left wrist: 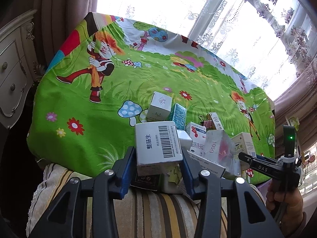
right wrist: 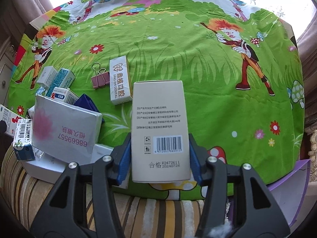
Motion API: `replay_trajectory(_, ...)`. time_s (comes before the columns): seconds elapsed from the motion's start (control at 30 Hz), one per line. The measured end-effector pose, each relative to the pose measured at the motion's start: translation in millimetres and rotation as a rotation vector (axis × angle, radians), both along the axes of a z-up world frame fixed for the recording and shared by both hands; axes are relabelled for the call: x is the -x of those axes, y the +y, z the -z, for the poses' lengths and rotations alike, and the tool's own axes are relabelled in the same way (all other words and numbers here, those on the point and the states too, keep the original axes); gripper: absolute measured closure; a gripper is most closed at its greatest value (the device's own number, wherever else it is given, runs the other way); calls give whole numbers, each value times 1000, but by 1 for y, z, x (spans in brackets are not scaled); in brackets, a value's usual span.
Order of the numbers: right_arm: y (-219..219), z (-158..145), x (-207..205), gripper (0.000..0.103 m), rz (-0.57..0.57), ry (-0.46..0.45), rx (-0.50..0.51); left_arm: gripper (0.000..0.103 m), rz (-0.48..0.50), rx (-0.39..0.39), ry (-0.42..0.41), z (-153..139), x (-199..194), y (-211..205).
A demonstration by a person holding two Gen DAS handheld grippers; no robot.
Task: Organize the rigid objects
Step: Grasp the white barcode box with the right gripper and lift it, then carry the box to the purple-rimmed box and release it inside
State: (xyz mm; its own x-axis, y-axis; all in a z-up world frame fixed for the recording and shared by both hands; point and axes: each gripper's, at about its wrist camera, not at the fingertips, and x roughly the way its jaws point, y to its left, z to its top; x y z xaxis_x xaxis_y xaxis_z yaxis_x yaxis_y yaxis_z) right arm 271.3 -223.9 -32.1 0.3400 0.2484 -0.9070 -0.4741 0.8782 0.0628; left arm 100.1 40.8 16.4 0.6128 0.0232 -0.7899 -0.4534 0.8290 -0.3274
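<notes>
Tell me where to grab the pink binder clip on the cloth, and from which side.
Grip the pink binder clip across its folded body, coming down from above. The body lies flat on the green cloth, and its wire loops, pointing away, look too thin to pinch. The dental box lies close beside it, so keep to the clip's open side.

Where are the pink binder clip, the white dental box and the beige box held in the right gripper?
pink binder clip (right wrist: 100, 80), right wrist view, on its pink body.
white dental box (right wrist: 120, 83), right wrist view, on its printed face.
beige box (right wrist: 160, 107), right wrist view, on its upper face.
</notes>
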Motion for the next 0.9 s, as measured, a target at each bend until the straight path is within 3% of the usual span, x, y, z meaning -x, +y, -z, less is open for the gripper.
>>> replay_trajectory(0.5, -48, -74, 64, 48, 34, -189, -162, 59, 10, -38, -153, -51, 23, -19)
replay_trajectory(0.7, -83, -87, 93, 48, 59, -230, -180, 59, 167, 33, -218, -66, 21, -67)
replay_trajectory(0.9, -130, -87, 115, 48, 128, -250, -162, 59, 392, 206, -231, -56, 12, -133)
